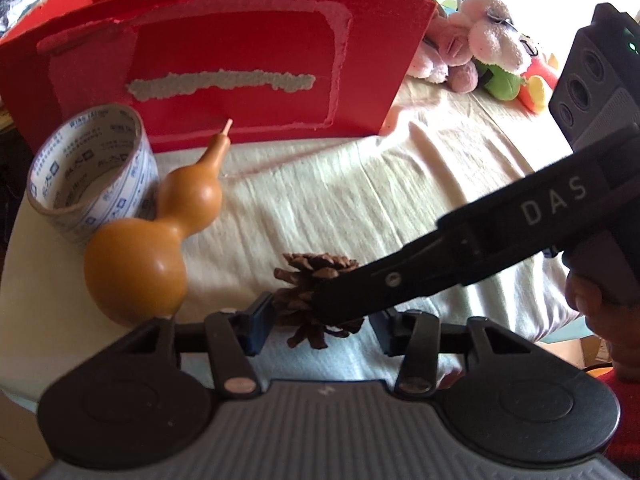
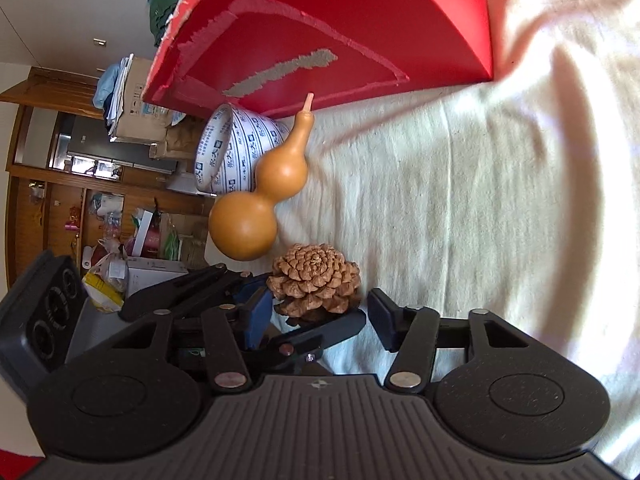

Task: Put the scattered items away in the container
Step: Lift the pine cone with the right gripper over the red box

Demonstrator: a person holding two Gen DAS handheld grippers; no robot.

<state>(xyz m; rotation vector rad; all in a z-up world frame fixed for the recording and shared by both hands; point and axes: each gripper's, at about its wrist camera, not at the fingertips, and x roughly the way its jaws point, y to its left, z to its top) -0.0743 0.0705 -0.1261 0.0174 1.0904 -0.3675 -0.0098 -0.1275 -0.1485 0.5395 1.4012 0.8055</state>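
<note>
Clearly the red box [image 1: 240, 60] is the container. The tape roll [image 1: 92, 176], stiff and light, stands just before its front wall. The gourd [image 1: 160, 240], smooth, hard and likely slippery, points its stem at that wall; take its waist. The pine cone [image 1: 304, 276], light with brittle scales, sits well apart from the box; grip it gently across its middle. The left gripper [image 1: 320, 320] brackets it, though I cannot tell whether it is pressing. The right gripper [image 2: 320, 312] gapes, holding nothing.

A lived-in home room.
Wooden cabinets [image 2: 48, 184], stacked cardboard boxes [image 2: 138, 100] and plush toys [image 1: 480, 40] beyond the cloth-covered table [image 1: 360, 200].
</note>
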